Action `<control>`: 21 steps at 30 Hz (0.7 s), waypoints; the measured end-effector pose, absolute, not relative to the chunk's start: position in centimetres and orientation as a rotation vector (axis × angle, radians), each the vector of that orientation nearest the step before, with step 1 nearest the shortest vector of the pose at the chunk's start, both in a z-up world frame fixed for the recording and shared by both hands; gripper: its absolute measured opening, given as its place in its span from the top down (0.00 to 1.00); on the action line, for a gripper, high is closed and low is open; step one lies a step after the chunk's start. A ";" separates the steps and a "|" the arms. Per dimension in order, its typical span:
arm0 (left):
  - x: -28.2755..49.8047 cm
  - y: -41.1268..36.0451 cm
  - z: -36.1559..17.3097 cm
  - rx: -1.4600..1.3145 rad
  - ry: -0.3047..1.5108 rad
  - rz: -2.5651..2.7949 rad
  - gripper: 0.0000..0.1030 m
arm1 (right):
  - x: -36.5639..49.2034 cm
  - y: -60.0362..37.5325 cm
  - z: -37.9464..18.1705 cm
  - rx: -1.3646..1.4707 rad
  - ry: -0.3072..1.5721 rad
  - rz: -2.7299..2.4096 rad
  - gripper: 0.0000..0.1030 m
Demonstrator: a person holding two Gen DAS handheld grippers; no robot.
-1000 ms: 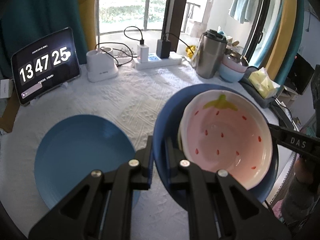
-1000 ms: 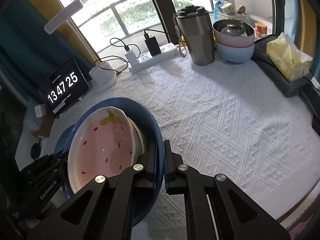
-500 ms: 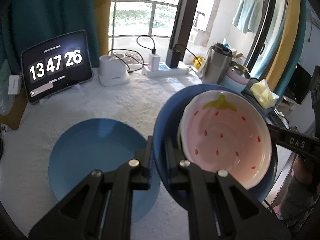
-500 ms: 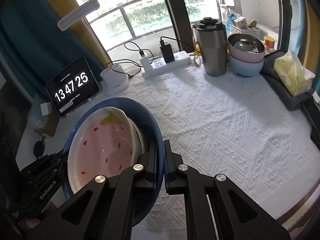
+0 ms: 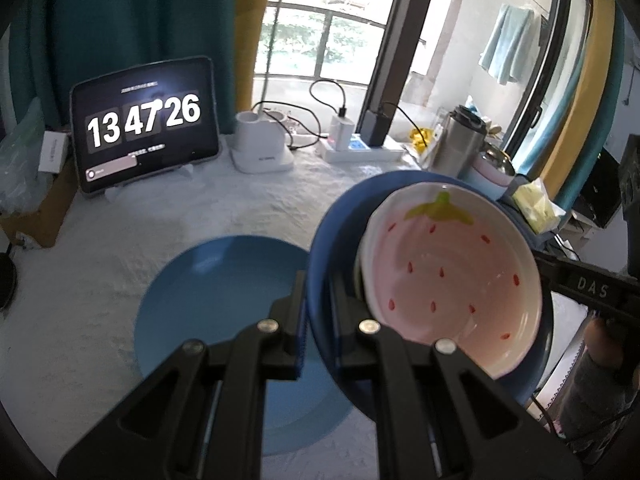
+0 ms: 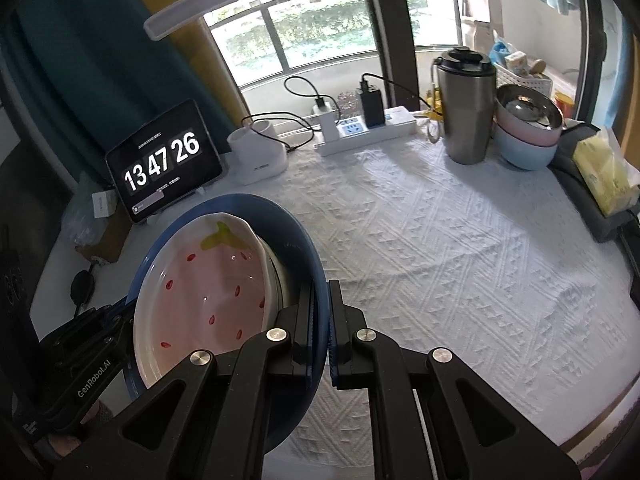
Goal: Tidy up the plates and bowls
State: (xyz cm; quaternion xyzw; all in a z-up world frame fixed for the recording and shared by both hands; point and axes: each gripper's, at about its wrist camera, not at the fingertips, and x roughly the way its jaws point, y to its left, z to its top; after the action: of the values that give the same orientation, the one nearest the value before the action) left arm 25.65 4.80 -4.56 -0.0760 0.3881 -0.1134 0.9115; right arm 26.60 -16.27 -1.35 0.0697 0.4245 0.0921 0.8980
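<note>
A dark blue plate (image 5: 332,236) carries a pink strawberry-pattern bowl (image 5: 448,276) and is held in the air above the table. My left gripper (image 5: 318,300) is shut on its left rim. My right gripper (image 6: 319,320) is shut on its opposite rim (image 6: 316,280), with the strawberry bowl (image 6: 204,284) to its left. A second, lighter blue plate (image 5: 224,304) lies flat on the white tablecloth, below and left of the held plate. Stacked pink and blue bowls (image 6: 528,140) stand at the back right.
A tablet clock (image 5: 144,124) stands at the back left beside a white lamp base (image 5: 262,148). A power strip (image 6: 364,130), a steel tumbler (image 6: 466,108) and a yellow tissue pack (image 6: 604,176) line the back and right edge. The white tablecloth (image 6: 460,248) covers the table.
Both grippers have lifted the dark blue plate and strawberry bowl higher and carried them left, over the light blue plate. The grips stay the same.
</note>
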 end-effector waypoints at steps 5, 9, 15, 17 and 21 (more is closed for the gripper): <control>25.5 6.2 -4.6 -0.170 0.796 -0.217 0.93 | 26.9 -14.7 -1.4 0.130 0.885 0.208 0.93; 25.4 7.5 -4.8 -0.179 0.800 -0.200 0.93 | 27.2 -13.5 -1.7 0.123 0.891 0.223 0.93; 25.6 9.3 -5.2 -0.191 0.805 -0.175 0.93 | 27.9 -11.6 -2.4 0.111 0.907 0.244 0.93; 25.7 10.0 -5.4 -0.194 0.808 -0.163 0.93 | 28.2 -11.0 -2.6 0.105 0.913 0.247 0.93; 26.3 11.1 -6.1 -0.202 0.824 -0.148 0.91 | 28.9 -9.5 -3.1 0.088 0.922 0.258 0.93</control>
State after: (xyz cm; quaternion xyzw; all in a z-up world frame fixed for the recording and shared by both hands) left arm 26.27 11.07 -6.06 -0.0980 0.3994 -0.0717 0.9087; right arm 28.86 -9.47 -3.14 0.0424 0.4436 0.1239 0.8866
